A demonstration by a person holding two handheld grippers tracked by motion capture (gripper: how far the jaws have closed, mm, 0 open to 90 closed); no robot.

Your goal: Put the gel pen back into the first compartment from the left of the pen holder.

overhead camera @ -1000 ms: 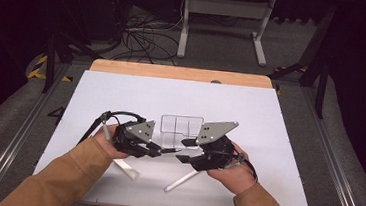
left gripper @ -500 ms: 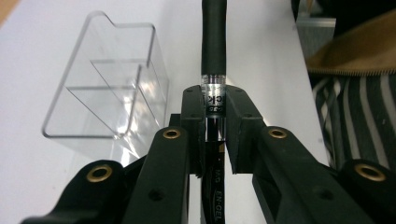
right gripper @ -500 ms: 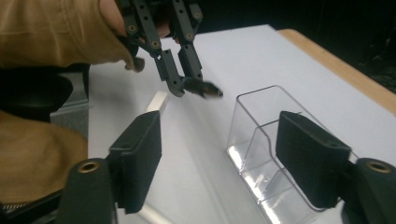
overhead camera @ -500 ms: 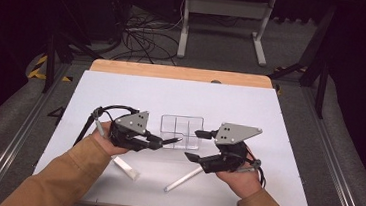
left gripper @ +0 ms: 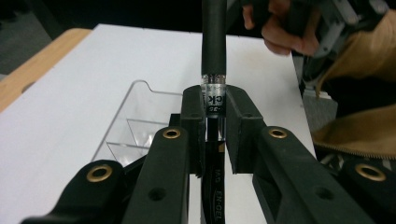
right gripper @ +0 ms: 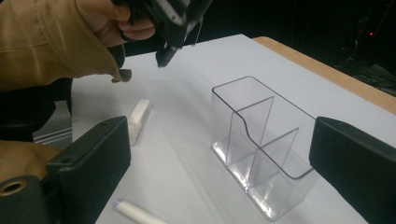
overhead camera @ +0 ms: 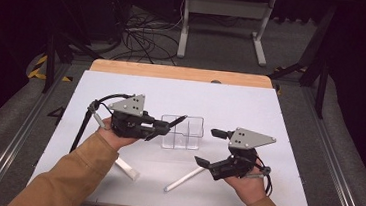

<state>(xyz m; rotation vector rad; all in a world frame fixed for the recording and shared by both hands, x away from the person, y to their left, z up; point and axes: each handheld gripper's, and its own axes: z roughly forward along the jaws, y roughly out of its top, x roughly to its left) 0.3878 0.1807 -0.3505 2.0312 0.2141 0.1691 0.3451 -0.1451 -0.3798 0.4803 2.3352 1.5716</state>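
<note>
Surface: white table top [overhead camera: 280, 111], wooden strip along its far edge, dark room with cables and a metal stand on the floor behind.
Nearest items: two white pens lie flat near my side of the table, one [overhead camera: 126, 168] by my left forearm, one [overhead camera: 183, 179] just beside my right gripper. Both untouched, probably waiting their turn.
Right gripper [overhead camera: 206, 147]: low over the table, right of the organizer. Its jaws have just been opening and now stand wide apart with nothing between them; in the right gripper view the clear organizer sits framed between the two pads. I judge it has given its load to the other side.
Left gripper [overhead camera: 161, 127]: jaws clamped on black pen [left gripper: 214, 42], gripped at the clear band below the dark barrel. Pen runs straight along the jaws so the tip can be aimed.
Pen position: raised off the table, tip over the organizer's left part, not yet inside.
Clear organizer [overhead camera: 182, 132]: upright at table centre, divided into compartments, open top. All look empty.
Next step (judgement): tilt the pen tip down into a compartment, then release.
</note>
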